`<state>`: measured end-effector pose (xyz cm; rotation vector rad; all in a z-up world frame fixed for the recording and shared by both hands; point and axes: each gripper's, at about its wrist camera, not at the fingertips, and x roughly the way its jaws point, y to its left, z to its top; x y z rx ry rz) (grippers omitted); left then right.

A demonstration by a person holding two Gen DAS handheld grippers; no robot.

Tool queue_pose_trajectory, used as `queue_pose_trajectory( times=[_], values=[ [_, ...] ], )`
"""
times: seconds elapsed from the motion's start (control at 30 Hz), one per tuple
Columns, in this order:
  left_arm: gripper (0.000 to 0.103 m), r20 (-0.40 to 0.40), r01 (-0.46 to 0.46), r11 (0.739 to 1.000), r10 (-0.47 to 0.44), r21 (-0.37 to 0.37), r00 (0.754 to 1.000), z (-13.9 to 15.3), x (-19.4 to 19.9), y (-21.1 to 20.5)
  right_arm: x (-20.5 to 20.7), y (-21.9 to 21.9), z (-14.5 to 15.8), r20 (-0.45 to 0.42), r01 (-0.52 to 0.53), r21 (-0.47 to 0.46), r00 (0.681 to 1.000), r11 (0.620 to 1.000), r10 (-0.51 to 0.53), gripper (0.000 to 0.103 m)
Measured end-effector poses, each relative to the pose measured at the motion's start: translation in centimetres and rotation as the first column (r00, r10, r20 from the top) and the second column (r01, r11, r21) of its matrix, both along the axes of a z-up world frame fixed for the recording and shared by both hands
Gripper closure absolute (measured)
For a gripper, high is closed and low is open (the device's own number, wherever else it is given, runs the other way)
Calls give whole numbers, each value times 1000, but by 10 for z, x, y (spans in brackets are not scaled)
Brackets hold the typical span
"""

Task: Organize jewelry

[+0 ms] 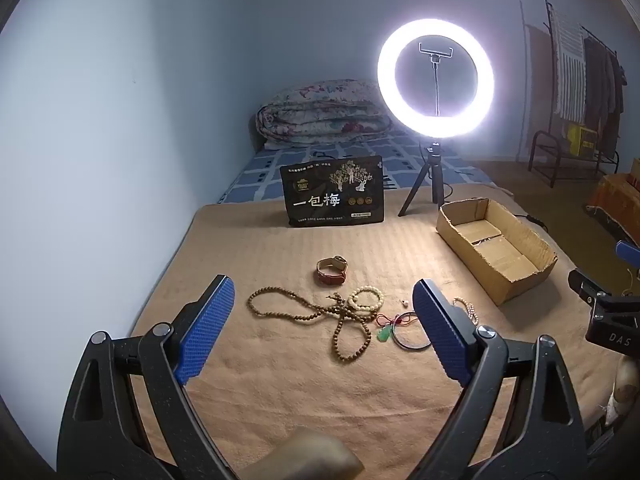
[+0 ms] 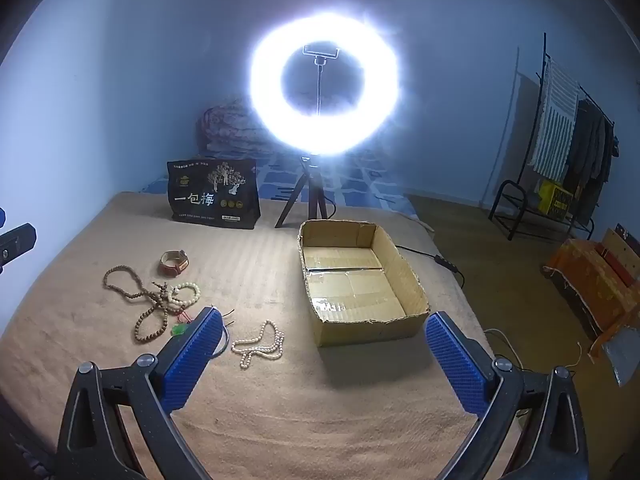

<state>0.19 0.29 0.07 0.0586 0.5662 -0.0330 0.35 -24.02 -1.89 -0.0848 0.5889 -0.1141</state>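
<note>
Fingers (image 1: 224, 320) of both grippers held apart, nothing gripped. Tangled brown wooden bead strand (image 1: 304, 312) best pinched at free loop, lifted slowly, carried into open cardboard box (image 2: 400, 264).

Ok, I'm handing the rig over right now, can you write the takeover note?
Left gripper: open, holding nothing, above the jewelry pile.
Right gripper: open, holding nothing, in front of the cardboard box.
On the blanket: watch, long brown bead strand, cream bead bracelet, green pendant on red cord, dark bangle, pearl strand.
Done: nothing; the box shows no jewelry inside.
Left: move every piece into the box. The brown strand, cream bracelet and cord overlap, so lift them carefully.
</note>
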Motion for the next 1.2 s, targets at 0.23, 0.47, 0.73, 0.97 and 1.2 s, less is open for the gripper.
queue_pose_trajectory(
  times=[0.23,0.47,0.73,0.97,1.2],
  values=[
    [10,10,-3,1000,2,30,1000,1,7,-2,1,-7,2,-8,24,24,1000,999,-24,0],
    [10,30,-1,1000,0,31,1000,1,-3,-9,-2,-9,2,-6,32,16,999,999,-32,0],
    [10,38,0,1000,0,21,999,4,-4,-8,-2,-10,2,-7,34,19,999,999,-34,0],
    [10,39,-1,1000,0,22,999,4,-3,-9,-1,-12,2,-12,35,24,999,999,-34,0],
    [10,39,2,1000,-3,21,999,3,-4,-7,-2,-12,1,-13,32,26,999,999,-32,0]
  ],
)
